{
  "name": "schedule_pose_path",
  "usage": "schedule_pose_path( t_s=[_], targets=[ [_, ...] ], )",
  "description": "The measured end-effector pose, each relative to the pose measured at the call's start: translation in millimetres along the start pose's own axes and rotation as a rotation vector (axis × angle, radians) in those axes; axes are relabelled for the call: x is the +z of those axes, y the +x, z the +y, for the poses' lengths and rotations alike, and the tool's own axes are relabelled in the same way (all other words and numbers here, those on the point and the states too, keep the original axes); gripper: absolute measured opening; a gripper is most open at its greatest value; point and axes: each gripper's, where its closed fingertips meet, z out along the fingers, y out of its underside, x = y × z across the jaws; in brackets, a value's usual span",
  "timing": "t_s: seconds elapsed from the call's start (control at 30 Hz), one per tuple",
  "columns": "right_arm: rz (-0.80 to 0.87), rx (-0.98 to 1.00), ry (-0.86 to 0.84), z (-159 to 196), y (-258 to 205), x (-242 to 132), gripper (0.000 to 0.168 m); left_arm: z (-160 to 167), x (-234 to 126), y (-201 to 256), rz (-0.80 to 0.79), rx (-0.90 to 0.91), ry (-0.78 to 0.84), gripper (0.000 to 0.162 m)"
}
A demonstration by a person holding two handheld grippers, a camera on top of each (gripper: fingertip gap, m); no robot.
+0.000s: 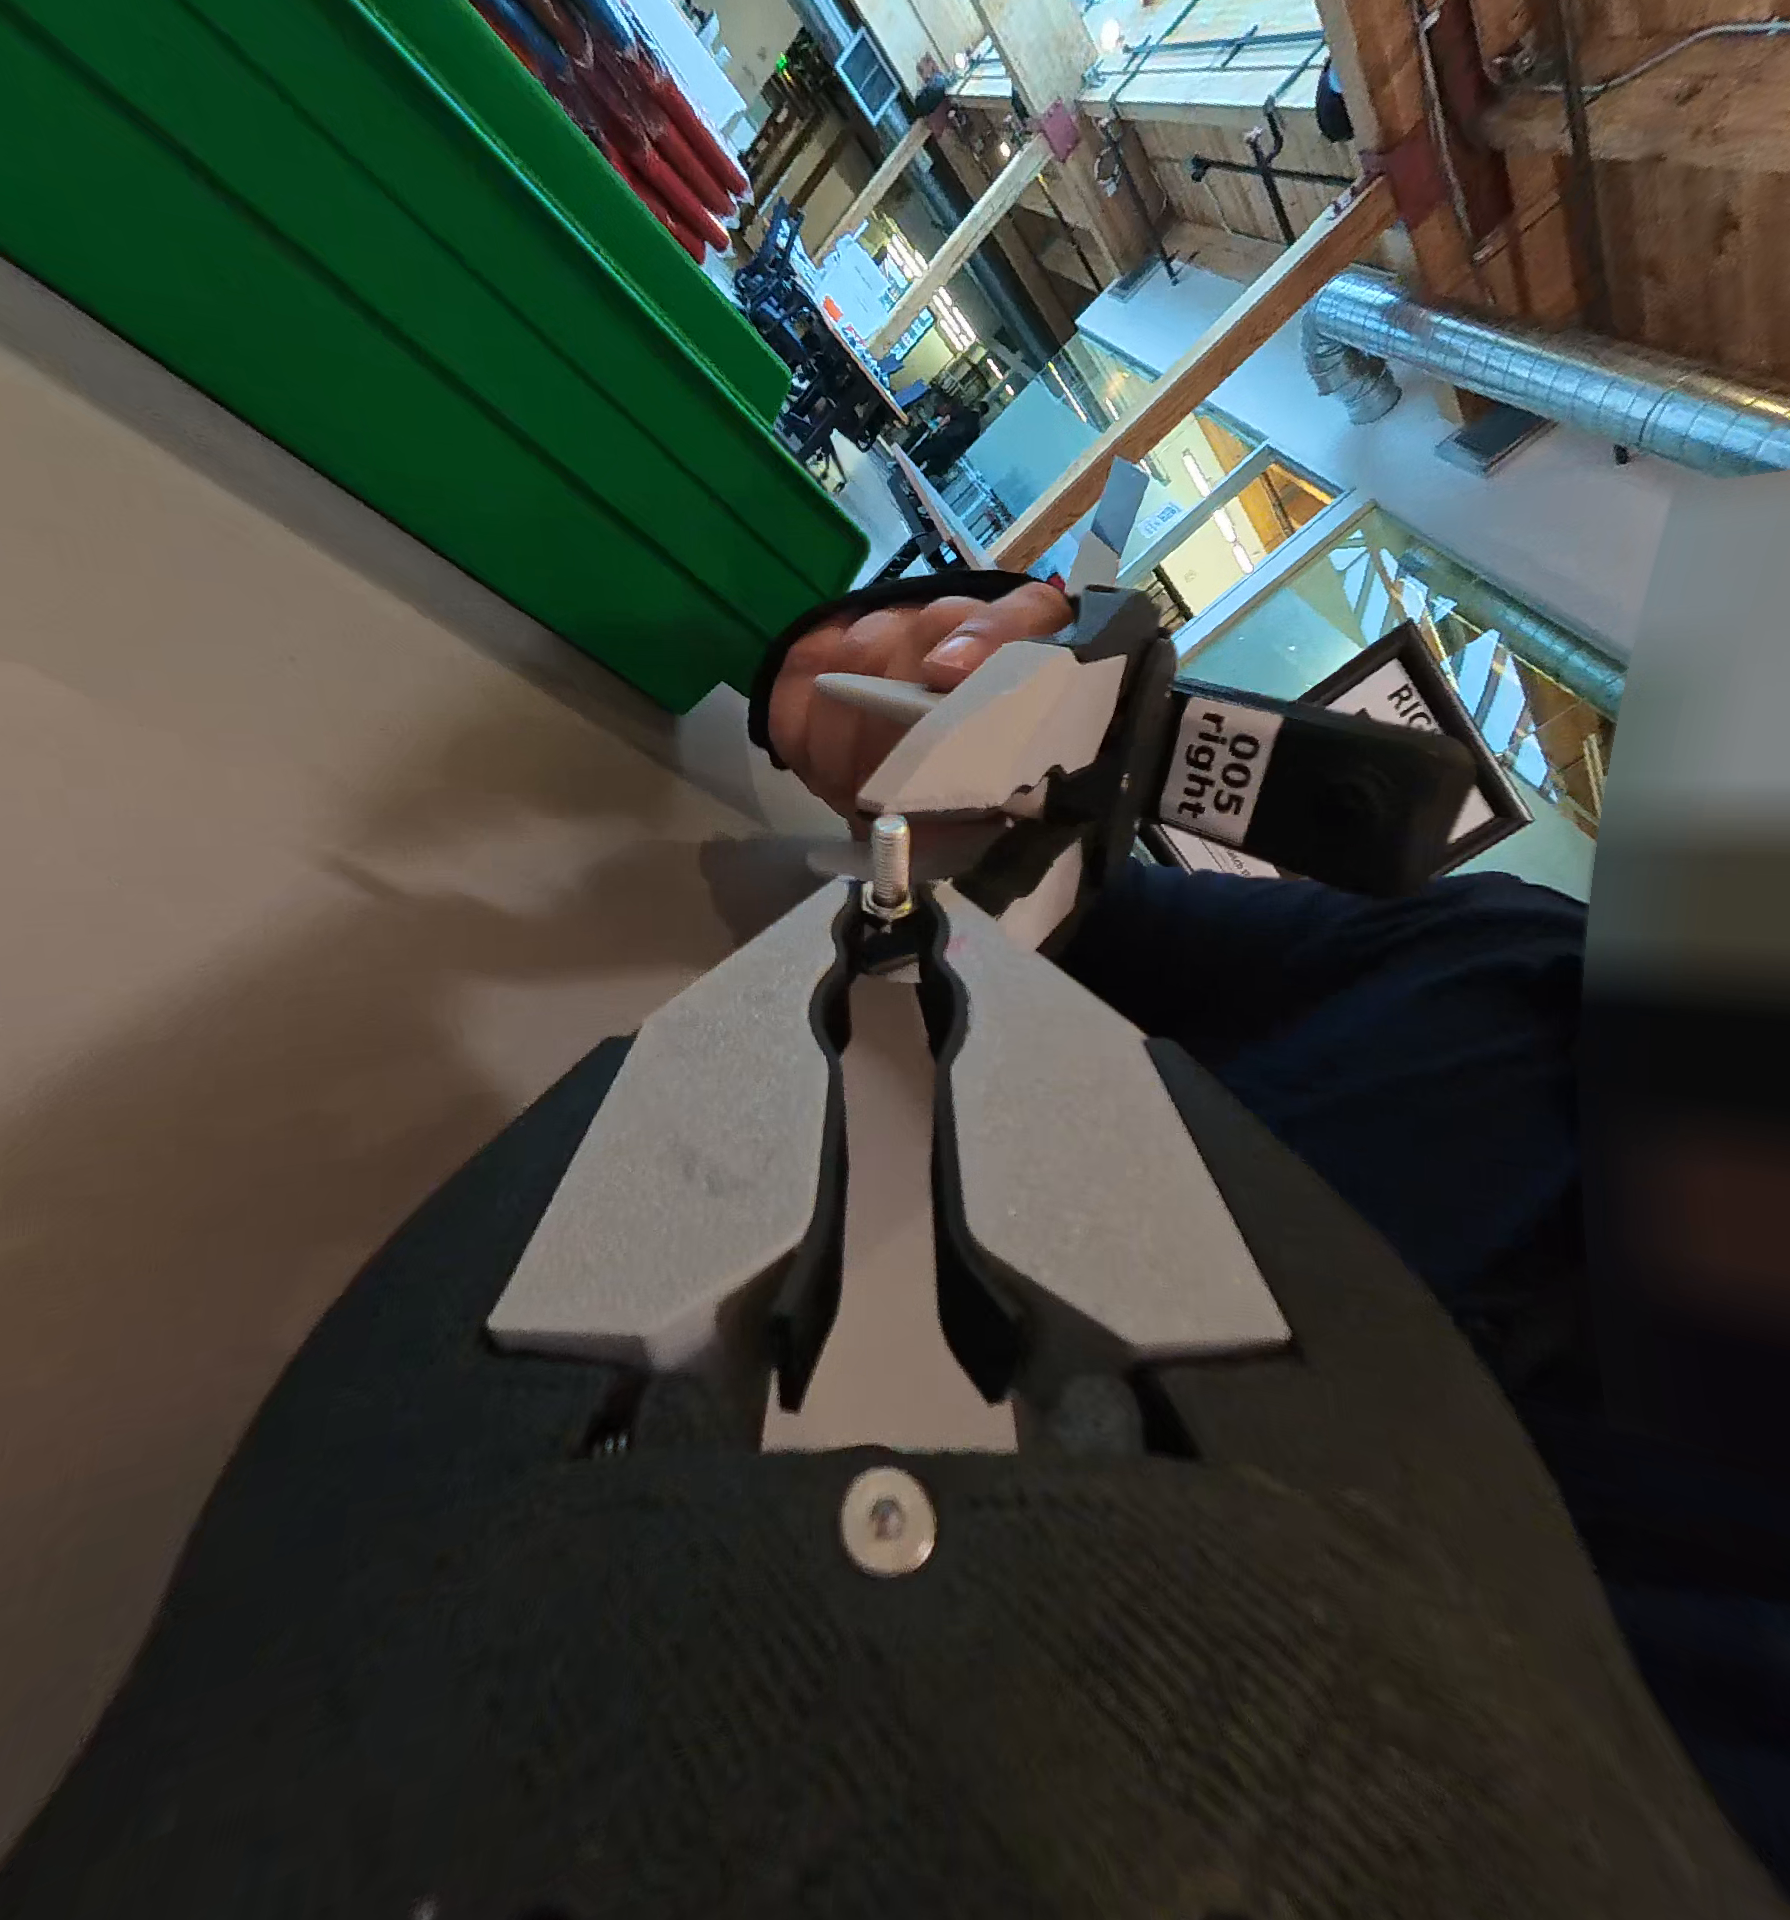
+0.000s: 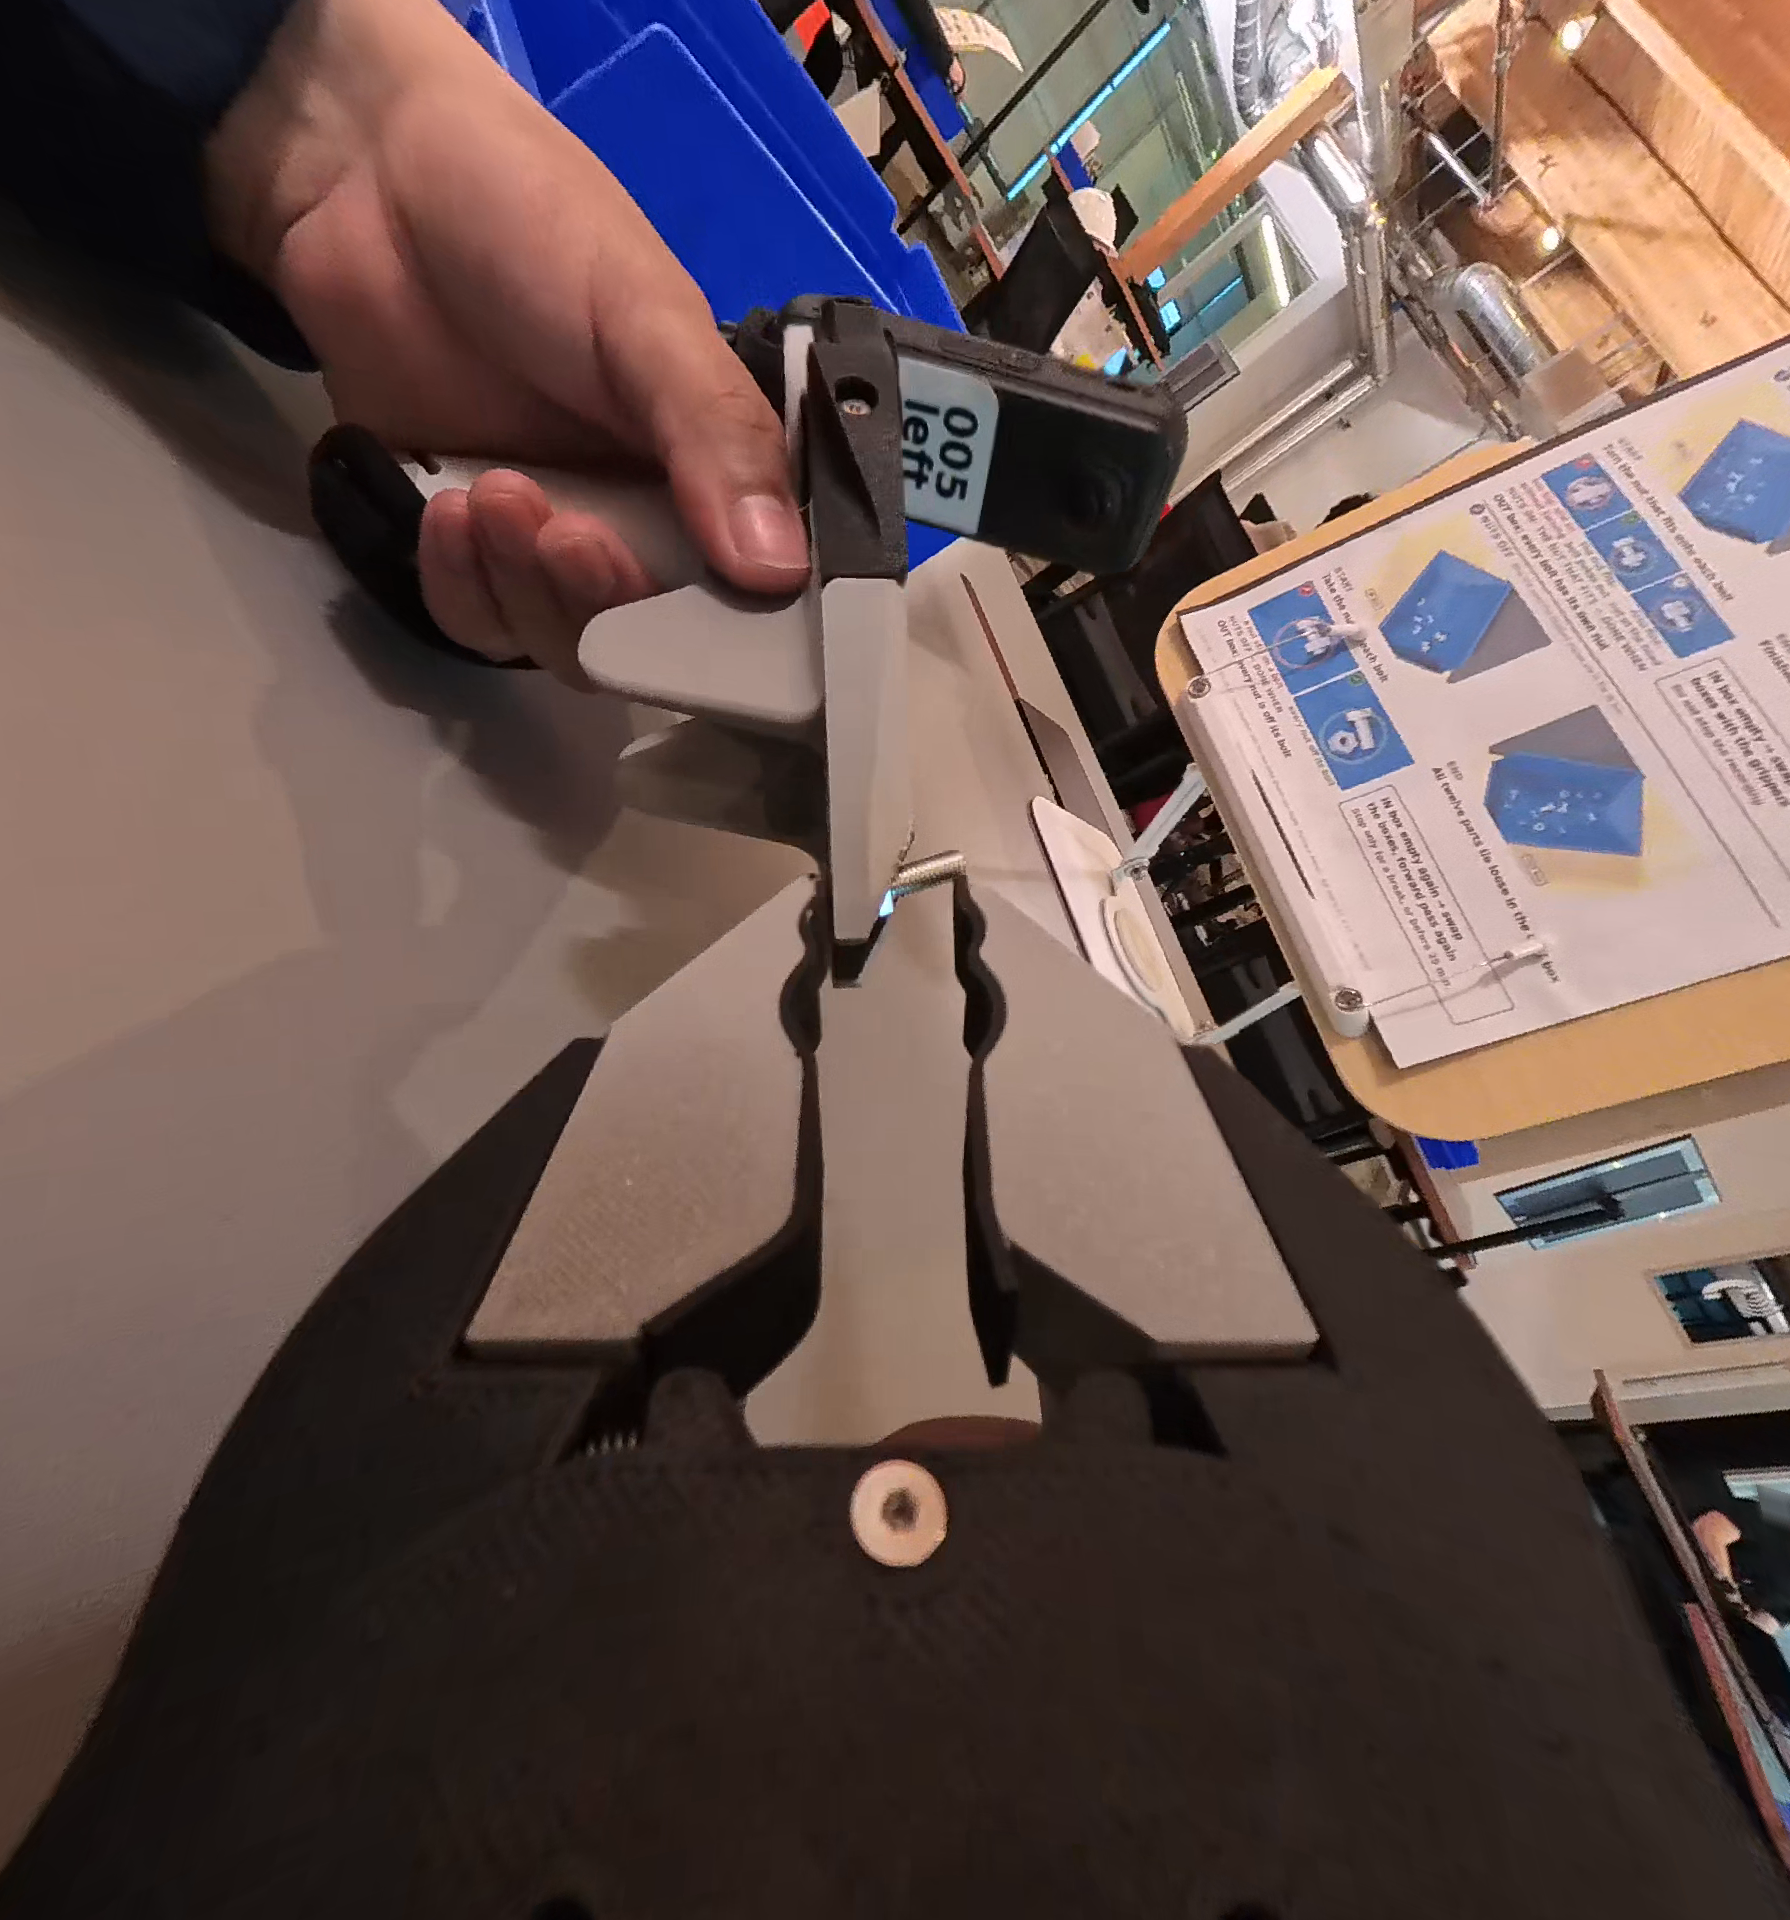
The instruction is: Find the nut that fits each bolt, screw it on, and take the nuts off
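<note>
My left gripper is shut on a small silver bolt and holds it above the grey table. The threaded end sticks out past the fingertips, and a nut sits on the thread right at the tips. The right gripper, held in a hand, hovers just beyond the bolt's free end. In the right wrist view my right gripper is open. The left gripper's fingers reach down between its tips, and the bolt thread points toward its right finger without touching it.
A stack of green bins stands on the table behind the left gripper. Blue bins stand behind the person's hand. An instruction sheet on a wooden board stands to the right. My two grippers' fingertips are within a few centimetres of each other.
</note>
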Motion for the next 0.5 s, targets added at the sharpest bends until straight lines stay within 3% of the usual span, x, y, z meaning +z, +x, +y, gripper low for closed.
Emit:
schedule_pose_path(
  t_s=[0.17, 0.5],
  targets=[
    [0.023, -0.040, 0.003, -0.2, 1.2, -0.2, 0.034, 5.9, 0.4, -1.5, -0.008, -0.005, -0.036, 0.007],
    [-0.024, -0.063, 0.037, -7.5, -9.2, -4.8, 0.022, 12.0, 4.3, 6.6, 0.050, -0.016, -0.074, 0.007]
  ],
)
